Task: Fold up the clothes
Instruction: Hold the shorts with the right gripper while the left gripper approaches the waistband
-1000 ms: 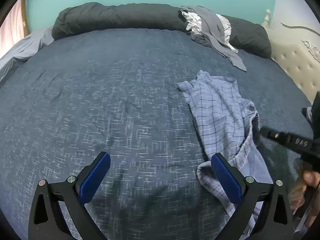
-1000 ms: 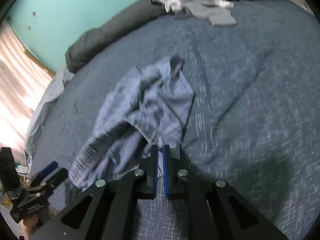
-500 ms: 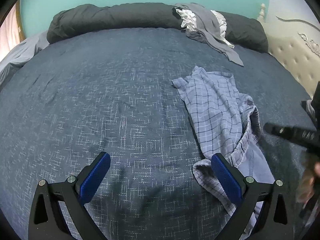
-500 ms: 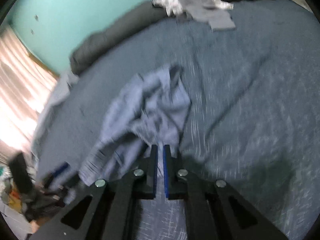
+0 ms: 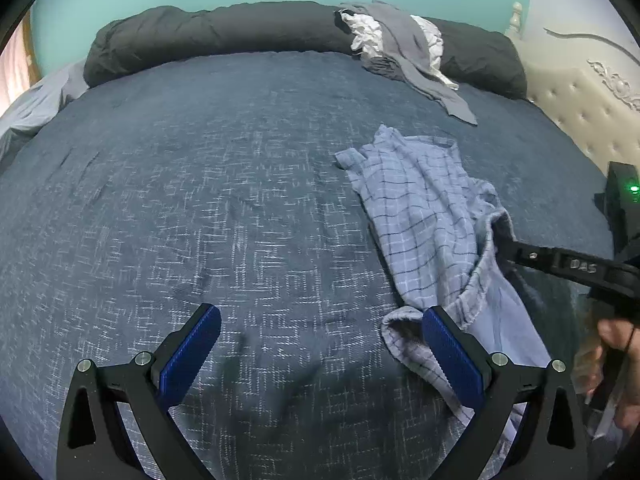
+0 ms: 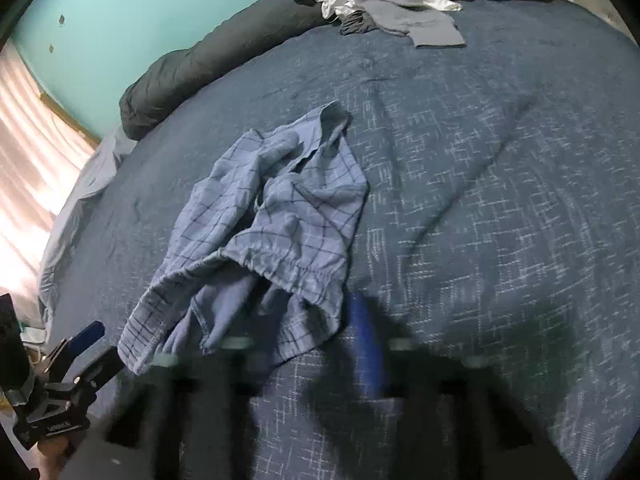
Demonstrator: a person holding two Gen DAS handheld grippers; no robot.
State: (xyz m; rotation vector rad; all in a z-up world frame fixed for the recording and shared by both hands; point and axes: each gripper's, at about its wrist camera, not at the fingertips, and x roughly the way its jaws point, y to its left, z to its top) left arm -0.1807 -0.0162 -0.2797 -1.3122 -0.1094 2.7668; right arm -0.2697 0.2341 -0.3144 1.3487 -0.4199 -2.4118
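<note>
Crumpled blue plaid shorts [image 5: 420,216] [image 6: 280,216] lie on the dark blue bed cover [image 5: 200,200], waistband toward me. My left gripper [image 5: 320,320] stands wide open just above the cover, its right pad beside the shorts' near corner, with nothing between the pads. My right gripper [image 6: 308,344] is blurred by motion, its jaws opening with the shorts' near edge lying between them. In the left wrist view the right gripper [image 5: 504,246] reaches in from the right, its tip at the waistband. The left gripper [image 6: 88,344] shows at the bed's edge in the right wrist view.
A pile of grey and white clothes [image 5: 400,48] [image 6: 384,4] rests against a dark rolled duvet [image 5: 220,32] at the far side. A cream tufted headboard [image 5: 580,120] stands on the right. A hand [image 5: 616,332] holds the right gripper. A bright curtain [image 6: 24,160] hangs past the bed.
The right gripper's jaws, shut before, have parted. It has come a little nearer the shorts, whose waistband now fills more of its view. The left gripper has kept still.
</note>
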